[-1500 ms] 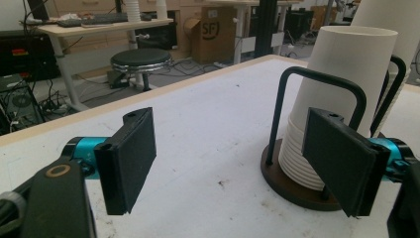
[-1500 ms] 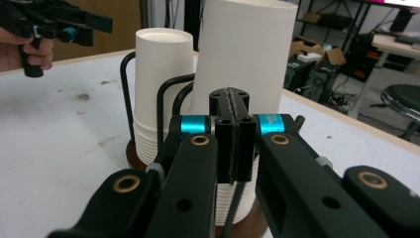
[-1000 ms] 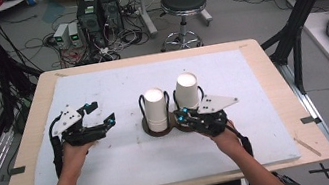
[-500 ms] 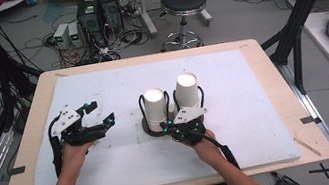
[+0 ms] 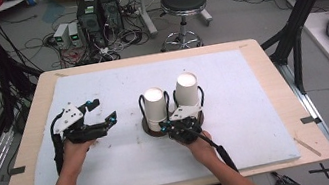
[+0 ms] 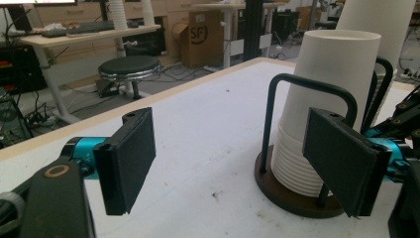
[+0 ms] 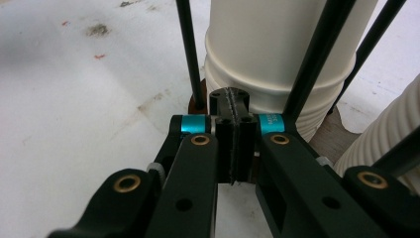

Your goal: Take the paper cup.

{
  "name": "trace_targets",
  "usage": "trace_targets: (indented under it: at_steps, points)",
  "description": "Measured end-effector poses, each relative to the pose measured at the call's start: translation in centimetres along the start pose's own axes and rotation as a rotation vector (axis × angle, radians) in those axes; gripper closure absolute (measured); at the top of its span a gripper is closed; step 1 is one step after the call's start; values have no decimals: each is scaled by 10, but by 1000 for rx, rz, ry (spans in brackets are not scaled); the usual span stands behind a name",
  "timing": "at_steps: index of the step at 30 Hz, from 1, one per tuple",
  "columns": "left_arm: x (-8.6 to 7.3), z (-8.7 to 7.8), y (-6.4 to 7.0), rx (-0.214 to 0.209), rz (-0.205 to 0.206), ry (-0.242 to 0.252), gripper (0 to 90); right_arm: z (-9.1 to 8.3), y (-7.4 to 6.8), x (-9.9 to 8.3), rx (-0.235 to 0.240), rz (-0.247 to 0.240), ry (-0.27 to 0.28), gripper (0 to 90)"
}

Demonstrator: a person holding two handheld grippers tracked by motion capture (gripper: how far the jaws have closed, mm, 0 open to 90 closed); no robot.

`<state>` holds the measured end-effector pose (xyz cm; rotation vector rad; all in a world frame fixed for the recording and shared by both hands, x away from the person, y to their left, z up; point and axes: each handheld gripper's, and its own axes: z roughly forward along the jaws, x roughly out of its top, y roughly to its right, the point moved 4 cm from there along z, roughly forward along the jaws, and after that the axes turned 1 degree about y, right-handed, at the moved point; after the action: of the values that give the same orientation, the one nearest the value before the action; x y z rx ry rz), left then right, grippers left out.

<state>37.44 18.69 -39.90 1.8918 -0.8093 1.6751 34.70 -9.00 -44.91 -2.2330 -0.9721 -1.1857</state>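
Two stacks of upturned white paper cups stand in a black wire holder with a brown base at mid-table: a left stack and a taller right stack. My right gripper sits low at the holder's near side. In the right gripper view its jaws are shut, pads pressed together with nothing between, right by a wire rod and the left stack. My left gripper hovers left of the holder, open and empty. Its view shows the gripper facing the cup stack.
A white mat covers the wooden table. Beyond the far edge are a black stool, computer boxes and cables on the floor. Black frame posts rise at both sides.
My right gripper has slid left along the holder's near side, from below the right stack to the base of the left stack. The left gripper has barely moved.
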Motion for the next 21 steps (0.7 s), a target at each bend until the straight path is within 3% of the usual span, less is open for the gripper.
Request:
trace_targets:
  at_steps: [1, 8, 15, 21]
  points:
    - [1, 1, 0, -5, -3, 8, 211, 0, -1, 1, -2, 21, -5, 900]
    - [7, 6, 0, -34, -30, 1, 211, 7, -3, -1, -24, 44, -41, 900]
    - [23, 12, 1, -60, -12, 4, 208, 5, -5, 5, -46, 66, 2, 900]
    - [26, 17, 2, -69, -11, -2, 208, 9, -8, 7, -77, 110, -31, 900]
